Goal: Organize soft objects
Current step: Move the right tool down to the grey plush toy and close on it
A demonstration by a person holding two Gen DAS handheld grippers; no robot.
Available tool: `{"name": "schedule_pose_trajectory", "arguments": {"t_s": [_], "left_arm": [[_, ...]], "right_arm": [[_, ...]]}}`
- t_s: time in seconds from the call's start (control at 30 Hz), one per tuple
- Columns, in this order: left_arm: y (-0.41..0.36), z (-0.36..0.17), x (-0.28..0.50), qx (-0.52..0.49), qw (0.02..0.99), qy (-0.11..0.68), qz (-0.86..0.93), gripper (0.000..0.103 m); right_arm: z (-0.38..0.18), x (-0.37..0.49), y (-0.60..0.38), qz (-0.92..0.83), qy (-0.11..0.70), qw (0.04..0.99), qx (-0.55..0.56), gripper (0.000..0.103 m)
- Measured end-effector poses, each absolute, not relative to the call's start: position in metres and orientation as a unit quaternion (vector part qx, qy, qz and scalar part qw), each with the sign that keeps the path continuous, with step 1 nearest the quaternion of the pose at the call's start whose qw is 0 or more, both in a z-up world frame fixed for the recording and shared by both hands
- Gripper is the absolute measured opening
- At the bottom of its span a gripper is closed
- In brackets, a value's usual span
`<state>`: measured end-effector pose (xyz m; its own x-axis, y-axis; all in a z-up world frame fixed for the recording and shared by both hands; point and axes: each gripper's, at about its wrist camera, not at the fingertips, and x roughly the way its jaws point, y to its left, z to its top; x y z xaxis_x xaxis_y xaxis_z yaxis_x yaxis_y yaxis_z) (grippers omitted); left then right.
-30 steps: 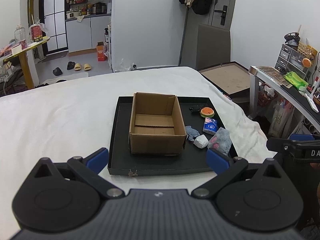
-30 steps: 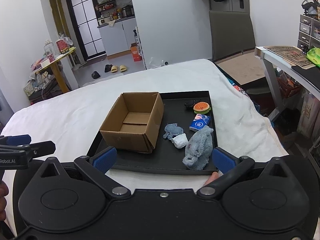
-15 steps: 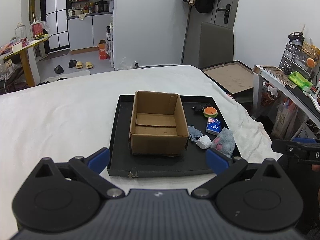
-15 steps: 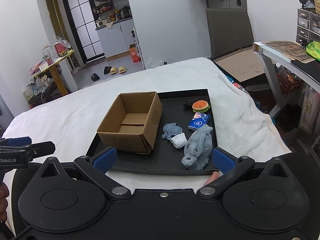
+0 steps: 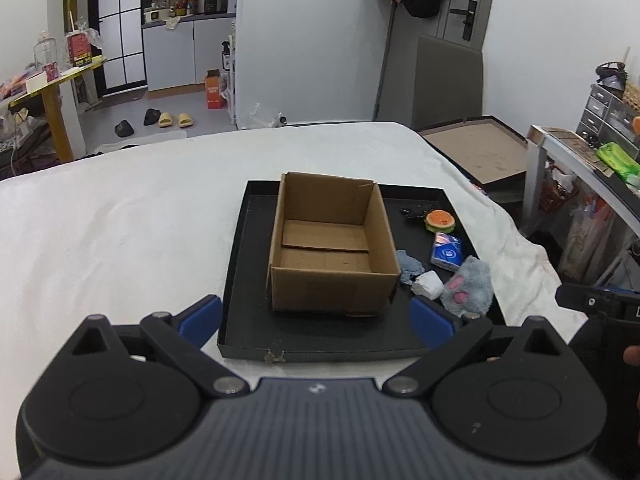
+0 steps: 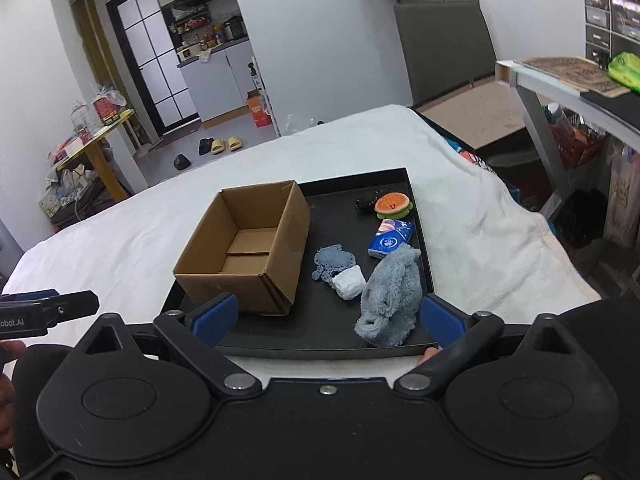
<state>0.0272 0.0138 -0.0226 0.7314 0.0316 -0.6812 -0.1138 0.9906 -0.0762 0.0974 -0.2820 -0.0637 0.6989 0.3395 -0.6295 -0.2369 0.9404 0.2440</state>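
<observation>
Both tongs, left tongs and right tongs, hang released, grasping nothing, low in frame before the black rectangular tray. Centre frame sits the open brown cardboard box; right of it lies the fluffy grey-blue plush toy.

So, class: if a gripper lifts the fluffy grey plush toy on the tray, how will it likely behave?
The grey plush toy looks furry and slumped, so it will probably squash and droop rather than stay stiff. It seems light for its bulk. Lying flat on the black tray, it is unlikely to roll.
</observation>
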Motion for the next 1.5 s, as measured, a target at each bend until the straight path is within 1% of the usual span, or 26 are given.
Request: {"name": "schedule_pose_trajectory", "arguments": {"t_s": [0.17,0.23,0.43,0.53,0.6,0.7,0.77,0.83,0.93,1.23,1.3,1.5], "left_arm": [[0.021,-0.032,0.040,-0.069,0.926,0.368,0.045,0.097],[0.023,-0.035,0.045,-0.077,0.925,0.369,0.045,0.094],[0.030,-0.046,0.057,-0.086,0.922,0.376,0.045,0.086],[0.035,-0.053,0.062,-0.092,0.919,0.380,0.050,0.080],[0.039,-0.057,0.066,-0.099,0.917,0.381,0.060,0.074],[0.045,-0.063,0.072,-0.110,0.914,0.384,0.068,0.069],[0.047,-0.067,0.076,-0.110,0.913,0.387,0.073,0.067],[0.049,-0.070,0.080,-0.112,0.911,0.389,0.077,0.064],[0.053,-0.076,0.086,-0.117,0.908,0.395,0.081,0.061],[0.062,-0.091,0.118,-0.136,0.902,0.402,0.084,0.055],[0.063,-0.096,0.127,-0.138,0.899,0.407,0.083,0.051],[0.068,-0.111,0.150,-0.144,0.891,0.421,0.089,0.047]], "right_arm": [[-0.076,0.108,-0.285,0.148,0.361,0.917,0.088,0.097],[-0.081,0.113,-0.285,0.144,0.364,0.916,0.089,0.092],[-0.096,0.123,-0.288,0.134,0.371,0.913,0.104,0.085],[-0.106,0.130,-0.288,0.128,0.381,0.909,0.110,0.080],[-0.110,0.134,-0.289,0.124,0.386,0.907,0.116,0.077],[-0.116,0.140,-0.290,0.121,0.388,0.906,0.122,0.075],[-0.120,0.143,-0.290,0.119,0.389,0.905,0.125,0.074],[-0.125,0.148,-0.289,0.116,0.395,0.902,0.129,0.069],[-0.134,0.157,-0.288,0.114,0.406,0.896,0.137,0.065],[-0.152,0.187,-0.281,0.097,0.415,0.894,0.135,0.064],[-0.157,0.194,-0.281,0.092,0.418,0.894,0.135,0.064],[-0.170,0.211,-0.284,0.082,0.426,0.889,0.144,0.064]]}}
